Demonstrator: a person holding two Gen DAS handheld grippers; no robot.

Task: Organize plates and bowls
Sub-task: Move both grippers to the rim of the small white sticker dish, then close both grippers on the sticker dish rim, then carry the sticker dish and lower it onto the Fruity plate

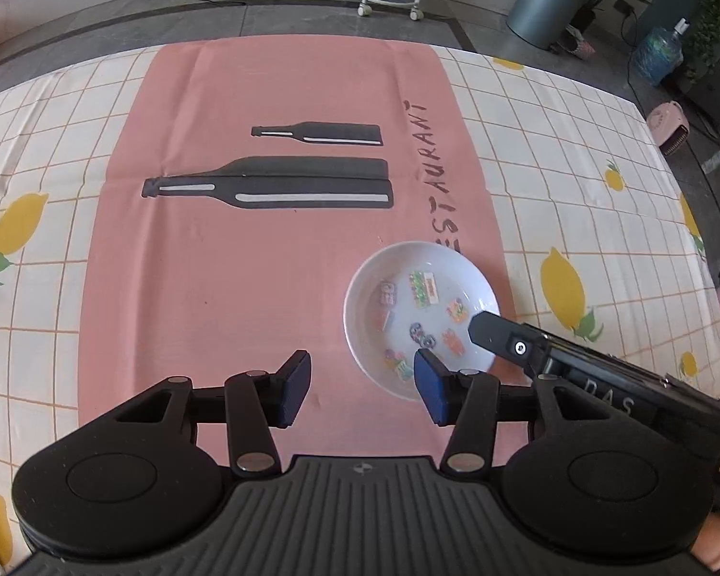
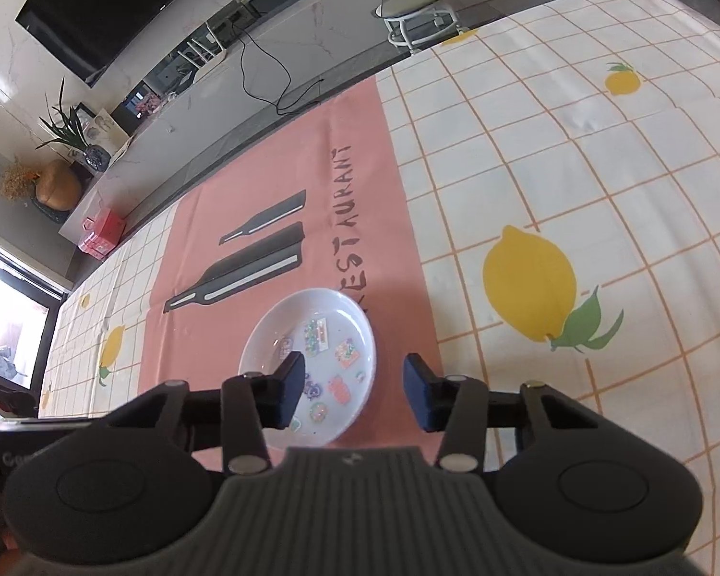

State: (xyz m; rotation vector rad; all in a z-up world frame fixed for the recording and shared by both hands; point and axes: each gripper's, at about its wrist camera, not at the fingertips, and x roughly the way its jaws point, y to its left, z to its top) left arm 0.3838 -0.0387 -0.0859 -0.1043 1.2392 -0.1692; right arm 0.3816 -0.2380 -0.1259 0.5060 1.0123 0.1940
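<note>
White plate w/ small colourful stickers on its inner face sits upright, open side up, on the pink placemat, near the mat's right edge and just below the "RESTAURANT" lettering. It's round, so no real long axis; it only looks oval from the slant of each camera. Rim lies flat on the mat, not tilted as far as I can tell.

Right gripper comes in low over the plate's near-right side. Its left finger hangs over the plate's inside, its right finger outside past the rim, so the rim sits btw the two. Fingers are spread w/ a clear gap; pads aren't pressing the rim yet. In the left wrist view one black finger of it pokes over the plate edge. Probably lined up this way to pinch the rim and lift.

Left gripper hovers over bare mat just left of the plate. Fingers spread, nothing btw them; its right pad overlaps the plate's near rim in view, contact can't tell. Looks like it's standing by, maybe to steady or take the other side.

Lemon-print checked tablecloth covers the rest of the table; no other dishes in view.
</note>
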